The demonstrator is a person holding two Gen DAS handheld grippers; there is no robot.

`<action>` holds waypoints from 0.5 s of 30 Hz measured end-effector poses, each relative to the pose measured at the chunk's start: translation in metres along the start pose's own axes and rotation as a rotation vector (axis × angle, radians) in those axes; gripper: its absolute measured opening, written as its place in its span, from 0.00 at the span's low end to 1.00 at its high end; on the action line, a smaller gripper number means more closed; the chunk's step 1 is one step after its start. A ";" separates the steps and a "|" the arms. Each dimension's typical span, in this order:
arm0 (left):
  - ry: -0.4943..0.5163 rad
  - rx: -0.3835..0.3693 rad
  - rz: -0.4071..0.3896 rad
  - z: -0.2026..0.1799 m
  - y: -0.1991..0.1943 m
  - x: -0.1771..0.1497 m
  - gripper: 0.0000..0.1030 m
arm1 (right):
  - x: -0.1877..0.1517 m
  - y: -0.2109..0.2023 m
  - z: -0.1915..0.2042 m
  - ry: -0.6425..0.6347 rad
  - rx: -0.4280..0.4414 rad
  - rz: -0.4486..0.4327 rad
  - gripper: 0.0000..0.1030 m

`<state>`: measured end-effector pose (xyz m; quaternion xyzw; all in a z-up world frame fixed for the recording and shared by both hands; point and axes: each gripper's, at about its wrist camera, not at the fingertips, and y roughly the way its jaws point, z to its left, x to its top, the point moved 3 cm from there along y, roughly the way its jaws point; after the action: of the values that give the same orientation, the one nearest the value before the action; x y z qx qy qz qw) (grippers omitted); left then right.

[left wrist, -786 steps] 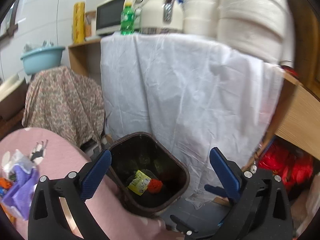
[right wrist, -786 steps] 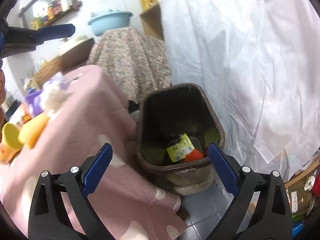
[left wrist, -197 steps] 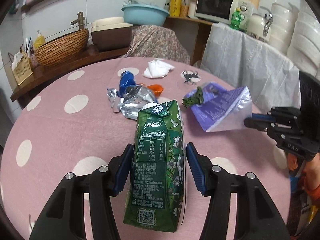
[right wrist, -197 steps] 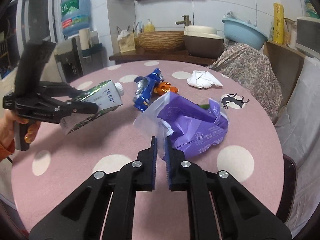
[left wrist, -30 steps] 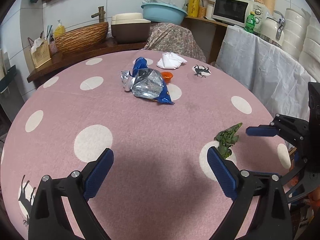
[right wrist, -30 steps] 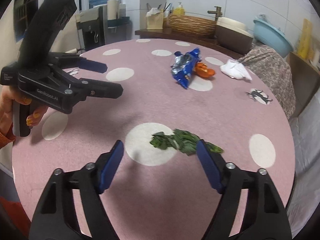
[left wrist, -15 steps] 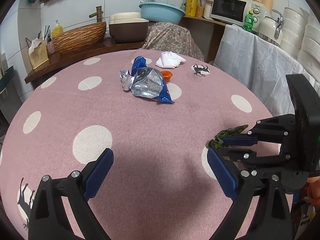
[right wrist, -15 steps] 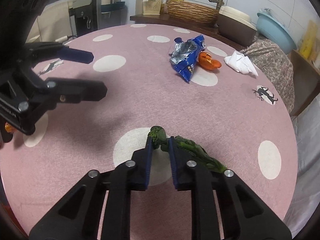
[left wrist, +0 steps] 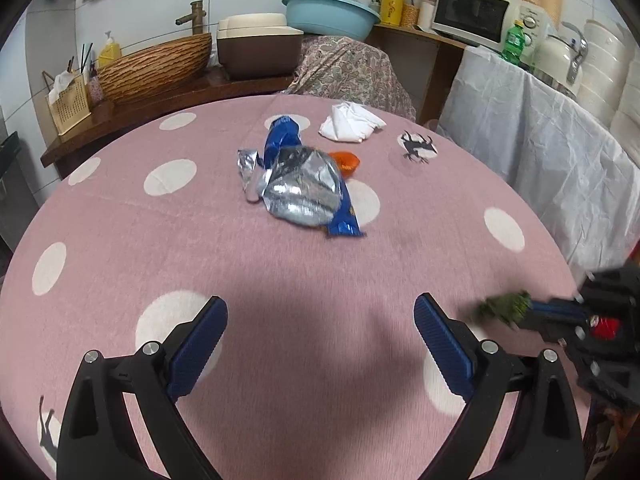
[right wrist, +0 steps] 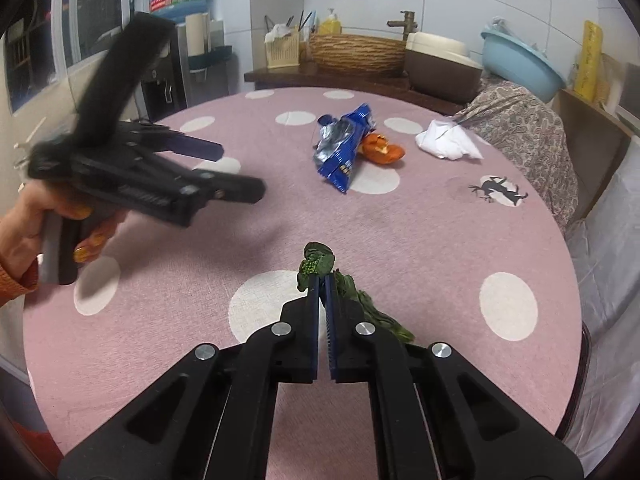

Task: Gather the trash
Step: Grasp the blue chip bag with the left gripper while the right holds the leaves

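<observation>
My right gripper (right wrist: 322, 280) is shut on a green vegetable scrap (right wrist: 316, 262) and holds it above the pink dotted tablecloth (right wrist: 400, 232). The scrap also shows in the left wrist view (left wrist: 506, 306), blurred, at the right gripper's tip. My left gripper (left wrist: 320, 332) is open and empty over the near part of the table; it shows blurred in the right wrist view (right wrist: 224, 168). A blue and silver snack bag (left wrist: 304, 188), an orange peel (left wrist: 346, 162) and a crumpled white tissue (left wrist: 352, 124) lie farther back on the table.
A wooden counter behind the table holds a woven basket (left wrist: 156, 66), a brown bin (left wrist: 260, 50) and a blue basin (left wrist: 330, 10). A white cloth-draped table (left wrist: 560, 128) stands to the right. A water dispenser (right wrist: 176, 40) stands at the left.
My right gripper has lifted the green scrap off the table and drawn back toward the table's right edge. My left gripper stays open and has shifted a little.
</observation>
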<state>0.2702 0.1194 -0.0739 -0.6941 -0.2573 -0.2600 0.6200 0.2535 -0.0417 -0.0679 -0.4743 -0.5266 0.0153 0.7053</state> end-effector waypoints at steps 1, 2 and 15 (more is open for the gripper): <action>-0.005 0.006 -0.005 0.000 0.005 0.008 0.91 | 0.000 -0.004 -0.002 0.006 -0.002 -0.008 0.04; -0.004 0.012 -0.008 -0.002 0.010 0.015 0.90 | 0.000 -0.008 -0.004 0.014 -0.003 -0.015 0.04; 0.048 0.214 0.031 -0.018 0.082 0.064 0.57 | -0.015 -0.024 -0.017 0.088 -0.002 -0.044 0.04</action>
<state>0.3719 0.0959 -0.0888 -0.6213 -0.2580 -0.2377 0.7006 0.2482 -0.0737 -0.0617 -0.4634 -0.5055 -0.0214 0.7275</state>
